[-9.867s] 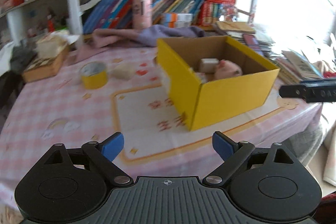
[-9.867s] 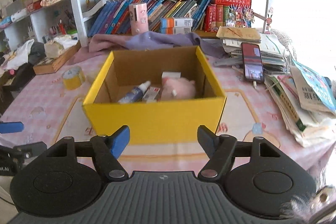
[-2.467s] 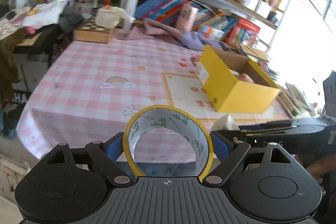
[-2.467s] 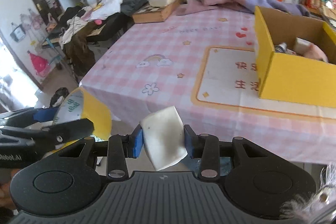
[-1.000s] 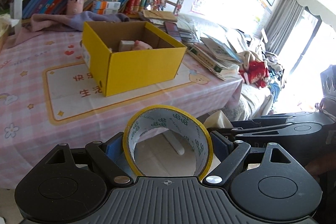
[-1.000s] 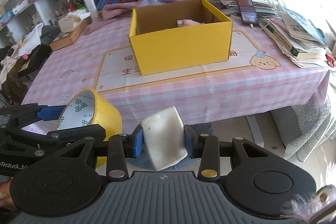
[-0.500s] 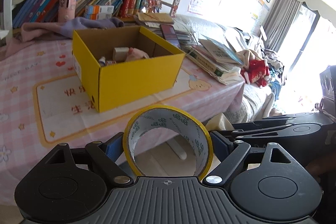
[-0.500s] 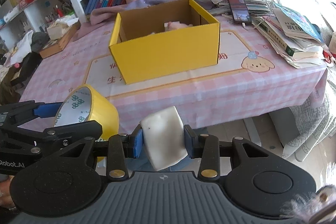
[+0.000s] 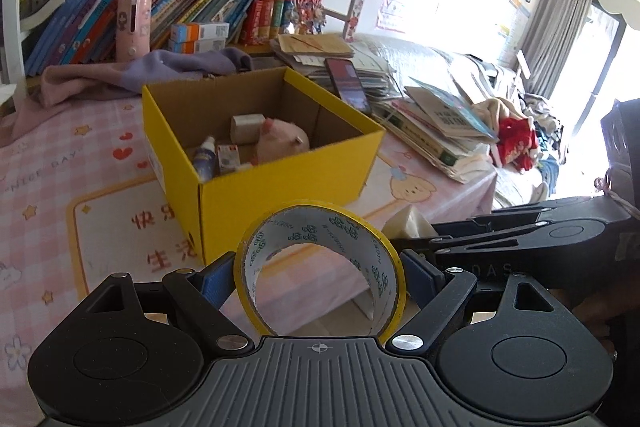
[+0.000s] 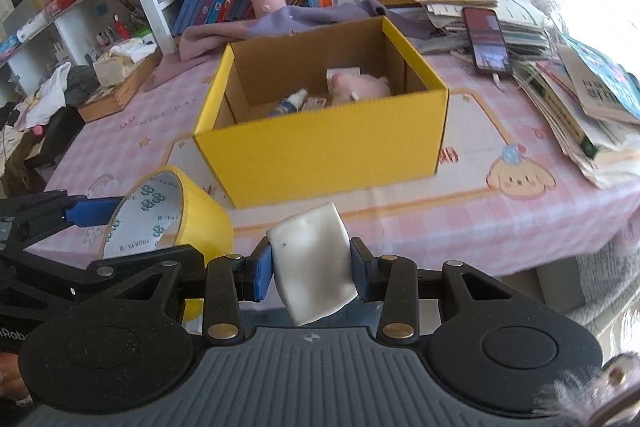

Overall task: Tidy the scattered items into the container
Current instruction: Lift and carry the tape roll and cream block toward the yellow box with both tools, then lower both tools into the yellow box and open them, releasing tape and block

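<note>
The left gripper [image 9: 318, 273] has its jaws clamped across the outside of the yellow tape roll [image 9: 320, 263], which it carries in the air at the near edge of the worktop [image 9: 52, 195], short of the yellow box [image 9: 280, 183]. The roll looks light and stiff, a hard ring that should not crush; the smooth outer wrap could slip, so a hold across its full width, as here, seems the right one. Its hole faces forward along the fingers toward the box, so its axis runs roughly with the gripper's pointing line and the ring stands on edge. To its right, the right gripper [image 10: 310, 269] has its jaws pinched on the white block [image 10: 312, 261], also in the air just off the worktop edge and near the tape. The block looks light and somewhat soft, like a sponge or eraser, with rounded corners; the pads grip its two flat sides, which seems safest. Its long axis runs roughly up and down, tilted a little to the left at the top. The box stands open-topped beyond both, with a small bottle [image 10: 290, 103] and a pink plush [image 10: 360, 87] already inside.
</note>
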The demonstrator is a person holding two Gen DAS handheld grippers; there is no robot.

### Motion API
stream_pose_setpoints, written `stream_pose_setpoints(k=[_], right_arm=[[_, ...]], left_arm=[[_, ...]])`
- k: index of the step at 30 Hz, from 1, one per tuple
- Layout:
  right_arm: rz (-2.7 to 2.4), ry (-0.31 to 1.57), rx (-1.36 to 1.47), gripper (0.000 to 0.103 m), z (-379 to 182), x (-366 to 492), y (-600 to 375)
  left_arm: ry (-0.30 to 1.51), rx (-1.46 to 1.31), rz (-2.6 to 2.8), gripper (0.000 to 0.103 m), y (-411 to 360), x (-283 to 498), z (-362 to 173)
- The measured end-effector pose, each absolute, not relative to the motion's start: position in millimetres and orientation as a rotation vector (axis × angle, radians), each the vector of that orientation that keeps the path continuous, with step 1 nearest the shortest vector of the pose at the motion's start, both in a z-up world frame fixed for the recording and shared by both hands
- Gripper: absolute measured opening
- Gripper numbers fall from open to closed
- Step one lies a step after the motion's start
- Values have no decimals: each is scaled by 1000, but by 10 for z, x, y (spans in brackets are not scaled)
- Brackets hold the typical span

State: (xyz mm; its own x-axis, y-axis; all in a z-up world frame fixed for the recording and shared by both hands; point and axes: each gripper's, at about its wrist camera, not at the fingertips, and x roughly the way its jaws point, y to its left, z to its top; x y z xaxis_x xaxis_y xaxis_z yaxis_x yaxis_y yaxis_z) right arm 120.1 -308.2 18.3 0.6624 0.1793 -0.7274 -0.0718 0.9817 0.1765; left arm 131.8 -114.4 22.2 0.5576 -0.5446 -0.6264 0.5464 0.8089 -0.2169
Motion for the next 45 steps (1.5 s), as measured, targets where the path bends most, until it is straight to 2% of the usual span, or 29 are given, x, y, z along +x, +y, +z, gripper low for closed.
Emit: stream_pose_setpoints(k=[17, 31, 36, 45], right_arm=[[324, 687, -19, 37, 458, 2545, -3510], [540, 733, -435, 37, -42, 3881, -3341], [602, 773, -531, 37, -236, 4068, -3250], [642, 742, -577, 39, -292, 4096, -3224]], left_arm=[[608, 110, -478, 87, -1665, 2419, 615], [820, 270, -436, 87, -1979, 3630, 150], [891, 252, -457, 87, -1971, 3860, -45], [875, 297, -407, 90, -1973, 3901, -135]])
